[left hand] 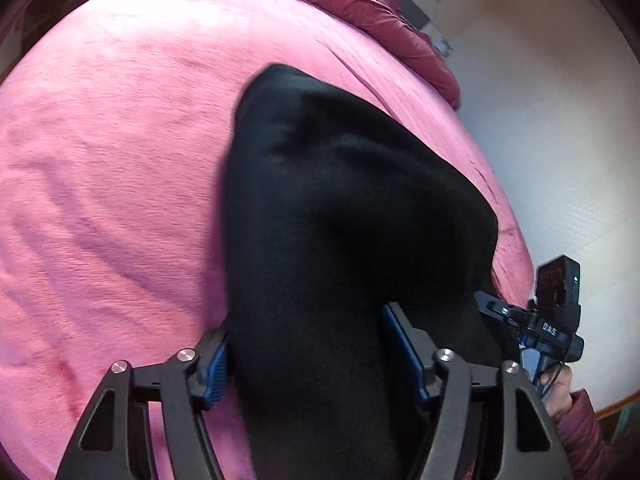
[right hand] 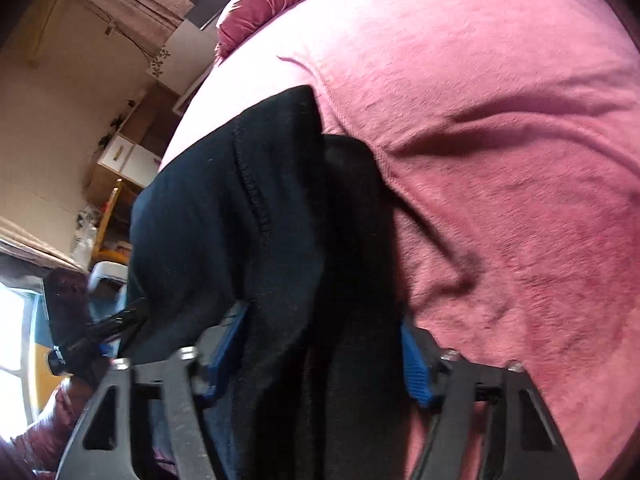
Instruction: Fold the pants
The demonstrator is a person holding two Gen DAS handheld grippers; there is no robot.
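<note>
The black pants (left hand: 344, 208) hang bunched over a pink bed cover (left hand: 120, 160). My left gripper (left hand: 308, 356) has its blue-padded fingers closed on a thick fold of the pants. My right gripper (right hand: 320, 352) is likewise shut on a bundle of the pants (right hand: 248, 200), whose stitched seam shows at the left. The right gripper also shows in the left wrist view (left hand: 536, 320) at the right edge, and the left gripper shows in the right wrist view (right hand: 88, 344) at the left. The fabric hides what lies under it.
The pink bed cover (right hand: 500, 160) fills most of both views. A darker red duvet (left hand: 360, 0) is piled at the far end. A white wall (left hand: 560, 140) lies beyond the bed edge. Shelves and a cabinet (right hand: 124, 160) stand past the bed.
</note>
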